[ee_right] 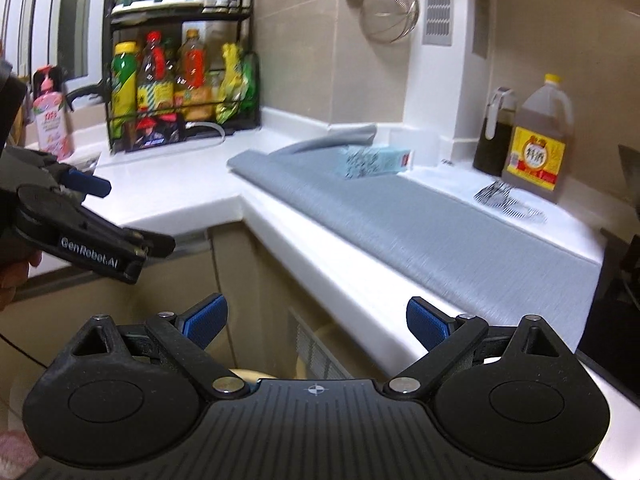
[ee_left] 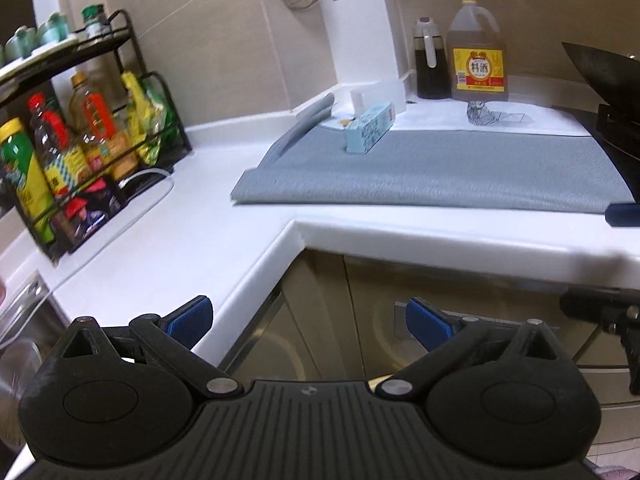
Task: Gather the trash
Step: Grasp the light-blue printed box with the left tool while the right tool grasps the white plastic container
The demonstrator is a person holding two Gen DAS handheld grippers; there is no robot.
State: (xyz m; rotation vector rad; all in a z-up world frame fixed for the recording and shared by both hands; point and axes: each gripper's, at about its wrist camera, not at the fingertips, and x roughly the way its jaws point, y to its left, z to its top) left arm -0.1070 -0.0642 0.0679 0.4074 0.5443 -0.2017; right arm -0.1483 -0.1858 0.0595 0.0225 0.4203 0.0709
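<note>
Both tongs, left tongs (ee_left: 308, 322) and right tongs (ee_right: 316, 322), gape wide and empty, so we should approach the crumpled wrapper (ee_left: 482, 112) near the counter (ee_left: 192, 236) back edge squarely.

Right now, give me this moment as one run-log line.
phase: approach | left gripper: open, empty | right gripper: open, empty | blue carton: on grey mat | crumpled wrapper: by yellow-label jug

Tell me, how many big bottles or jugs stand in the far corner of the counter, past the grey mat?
2, side by side: a dark jug with a white handle, and to its right a yellow-capped, yellow-labelled jug. More may be hidden behind them.
</note>
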